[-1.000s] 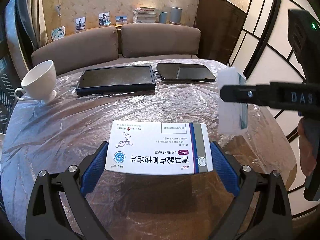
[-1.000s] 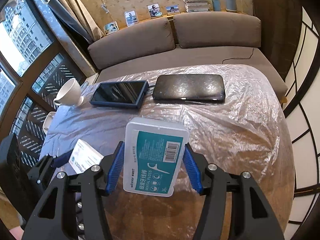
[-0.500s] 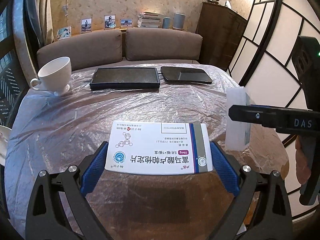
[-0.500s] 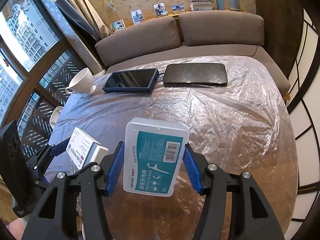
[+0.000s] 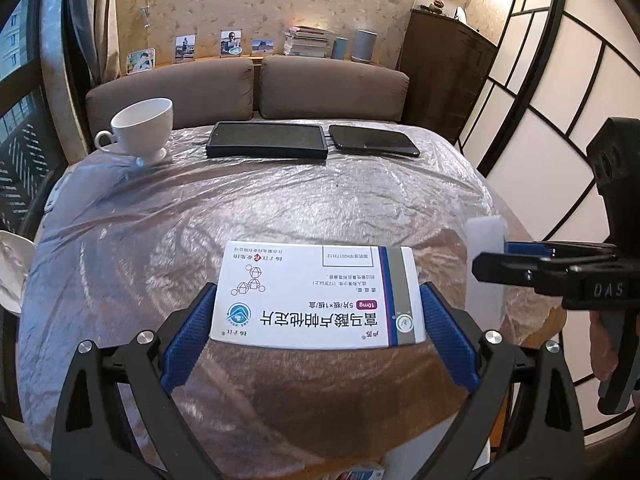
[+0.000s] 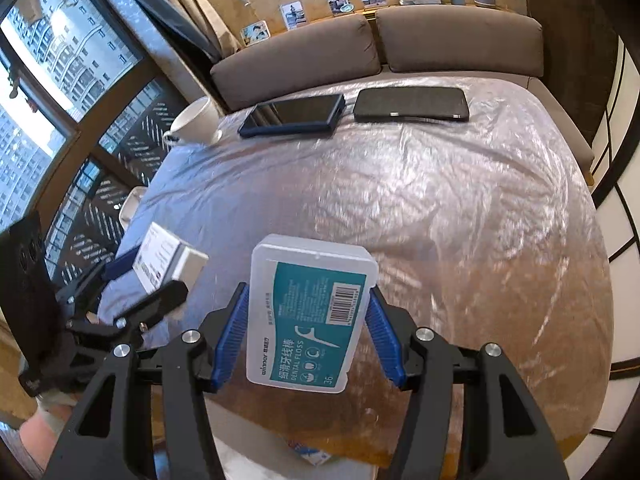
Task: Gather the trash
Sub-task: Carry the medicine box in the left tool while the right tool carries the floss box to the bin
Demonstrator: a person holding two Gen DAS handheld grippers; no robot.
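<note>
My left gripper (image 5: 318, 334) is shut on a white medicine box (image 5: 316, 294) with blue and grey stripes, held above the near part of the plastic-covered table (image 5: 256, 208). The same box (image 6: 166, 258) shows at the left of the right wrist view, in the left gripper (image 6: 138, 298). My right gripper (image 6: 308, 336) is shut on a clear dental floss box (image 6: 308, 310) with a teal label, held over the table's near edge. In the left wrist view that floss box (image 5: 484, 264) appears edge-on at the right, in the right gripper (image 5: 486, 258).
A white cup (image 5: 140, 128) on a saucer stands at the far left. A dark tablet (image 5: 266, 145) and a black case (image 5: 374, 141) lie at the far side, before a brown sofa (image 5: 248, 88). Below the near edge sits a white container (image 6: 256, 460) with packaging in it.
Both grippers have drawn back toward the table's near edge with their boxes still held. The cup, tablet and case now look farther away. The near edge and the container below have come into view.
</note>
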